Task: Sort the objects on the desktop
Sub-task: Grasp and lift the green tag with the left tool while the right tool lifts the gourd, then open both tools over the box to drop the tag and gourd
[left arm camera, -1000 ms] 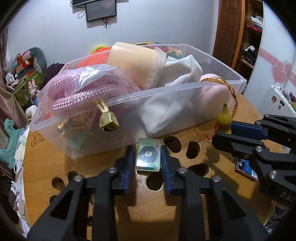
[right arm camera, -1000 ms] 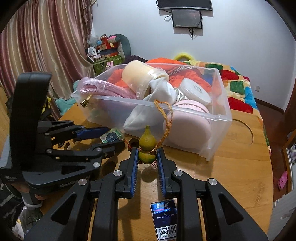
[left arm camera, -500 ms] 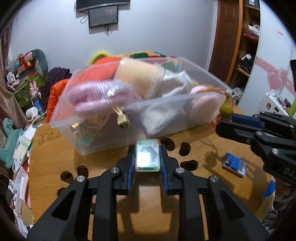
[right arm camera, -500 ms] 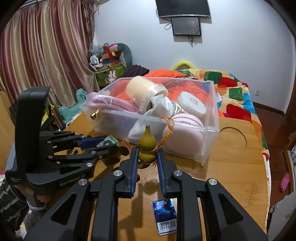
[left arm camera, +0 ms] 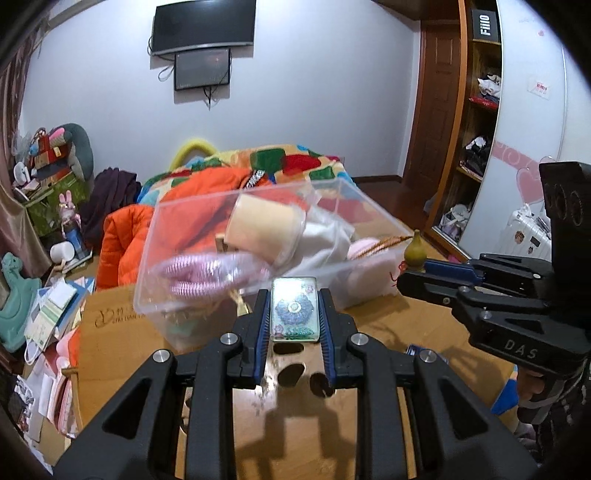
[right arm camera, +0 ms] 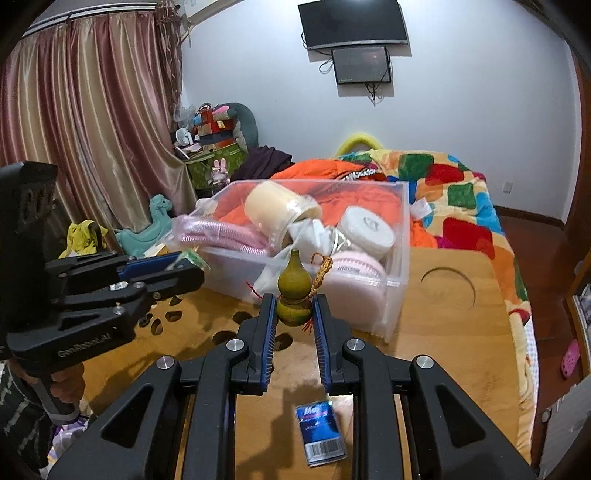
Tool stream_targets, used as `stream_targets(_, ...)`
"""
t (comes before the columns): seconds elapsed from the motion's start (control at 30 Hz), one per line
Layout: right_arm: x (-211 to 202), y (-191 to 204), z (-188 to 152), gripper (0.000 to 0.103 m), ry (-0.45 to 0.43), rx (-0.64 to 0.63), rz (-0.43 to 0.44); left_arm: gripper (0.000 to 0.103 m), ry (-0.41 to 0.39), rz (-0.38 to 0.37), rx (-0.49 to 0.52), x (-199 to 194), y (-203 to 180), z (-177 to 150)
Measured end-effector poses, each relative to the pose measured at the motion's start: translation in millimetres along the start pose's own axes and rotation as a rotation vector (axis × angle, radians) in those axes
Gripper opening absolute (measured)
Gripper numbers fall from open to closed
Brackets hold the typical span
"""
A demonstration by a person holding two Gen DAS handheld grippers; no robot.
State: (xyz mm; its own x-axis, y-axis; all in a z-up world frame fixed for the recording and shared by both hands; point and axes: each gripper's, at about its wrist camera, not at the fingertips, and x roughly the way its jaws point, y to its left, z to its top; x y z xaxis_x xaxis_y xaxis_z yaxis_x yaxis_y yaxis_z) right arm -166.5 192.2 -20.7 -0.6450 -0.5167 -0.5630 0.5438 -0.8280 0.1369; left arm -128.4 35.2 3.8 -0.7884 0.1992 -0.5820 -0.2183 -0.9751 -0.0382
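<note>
A: How's the left gripper [left arm camera: 294,309] set?

B: Jaws drawn in, blue pads pressing both sides of a small flat card [left arm camera: 294,308], tilted downward.

A: And the right gripper [right arm camera: 294,309]?

B: Clamped on a little green gourd [right arm camera: 294,290], also angled down. It sits just right of the left one, fingertips near each other.

"FiiO" stands on a dark box [left arm camera: 485,23] atop the far shelf; "DAS" on the right tool [left arm camera: 413,275]; "GenRobot.AI" on the left tool [right arm camera: 184,267].
</note>
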Motion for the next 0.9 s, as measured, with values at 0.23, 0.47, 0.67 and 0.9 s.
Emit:
stream_targets(0.23, 4.6, -7.8, 13.8, 0.018, -0.015, -0.011, -0.029, 0.024, -0.020, -0.007, 0.014, 8.0, -1.8, 15.3)
stream_targets(0.47, 24.5, -19.2, 27.1, 0.018, -0.002, 0.006, -0.037, 0.024, 0.006, 0.010, 0.014, 31.6, -0.1, 23.6)
stream_targets(0.67, 38.5, -18.1, 29.4, 0.018, 0.016, -0.010, -0.025, 0.024, 0.027, 0.015, 0.014, 45.3, 1.9, 23.9)
stream_targets(0.9, 49.8, -19.6, 29.3, 0.018, 0.029, -0.003, -0.010, 0.024, 0.033, 0.020, 0.025, 48.6, 1.0, 23.6)
